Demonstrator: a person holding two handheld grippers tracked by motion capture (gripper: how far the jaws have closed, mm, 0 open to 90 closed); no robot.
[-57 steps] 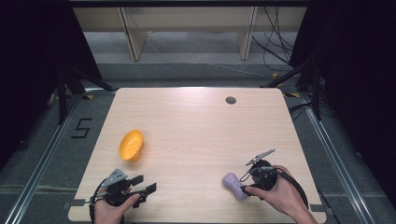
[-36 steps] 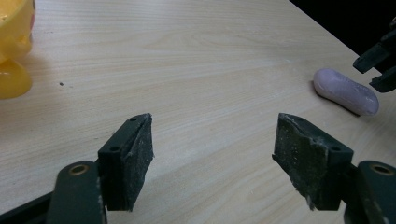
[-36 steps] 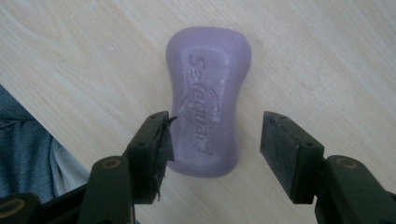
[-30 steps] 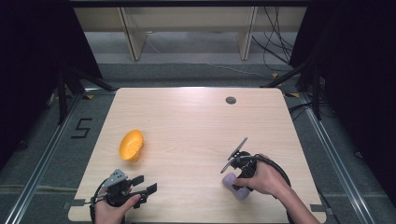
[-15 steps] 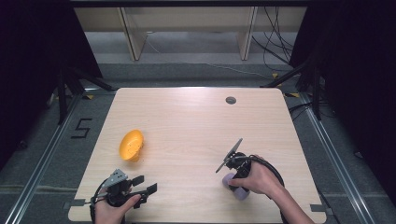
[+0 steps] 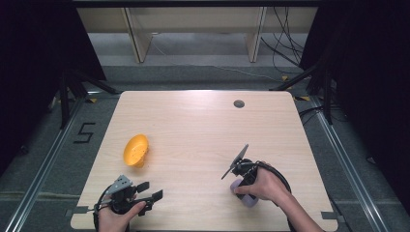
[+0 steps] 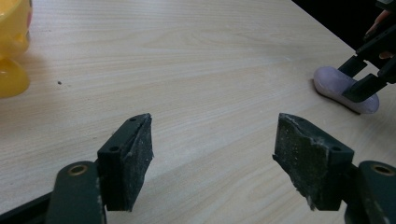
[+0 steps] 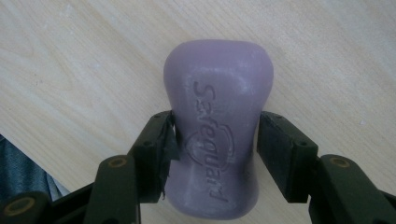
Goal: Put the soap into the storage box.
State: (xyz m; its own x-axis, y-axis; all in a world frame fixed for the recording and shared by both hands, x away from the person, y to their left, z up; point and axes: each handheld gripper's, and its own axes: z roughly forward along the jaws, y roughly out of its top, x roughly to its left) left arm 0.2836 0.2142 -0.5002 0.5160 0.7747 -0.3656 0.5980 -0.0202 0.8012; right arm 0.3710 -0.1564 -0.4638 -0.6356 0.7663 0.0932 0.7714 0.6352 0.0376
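A purple soap bar [image 8: 217, 93] with raised lettering lies flat on the wooden table [image 6: 203, 130] near its front right. My right gripper [image 8: 215, 135] points down over it, and its jaws have just been closing; both pads now press on the bar's narrow waist. From above, the person's right hand covers most of the soap bar [image 6: 249, 201] and the right gripper [image 6: 240, 189]. In the left gripper view, the soap bar [image 7: 331, 77] sits far right between the right gripper's [image 7: 359, 79] jaws. My left gripper [image 6: 150, 190] rests at the front left, open with nothing between its pads [image 7: 128, 158].
A yellow bowl [image 6: 135, 150] lies on its side at the table's left, ahead of the left gripper, and its edge [image 7: 11, 42] also shows top left in the left gripper view. A small dark round hole [image 6: 239, 103] sits near the far edge.
The right hand moved left over the soap bar, tipped its gripper downward, and the jaws closed onto the bar. The left hand and the yellow bowl stayed put.
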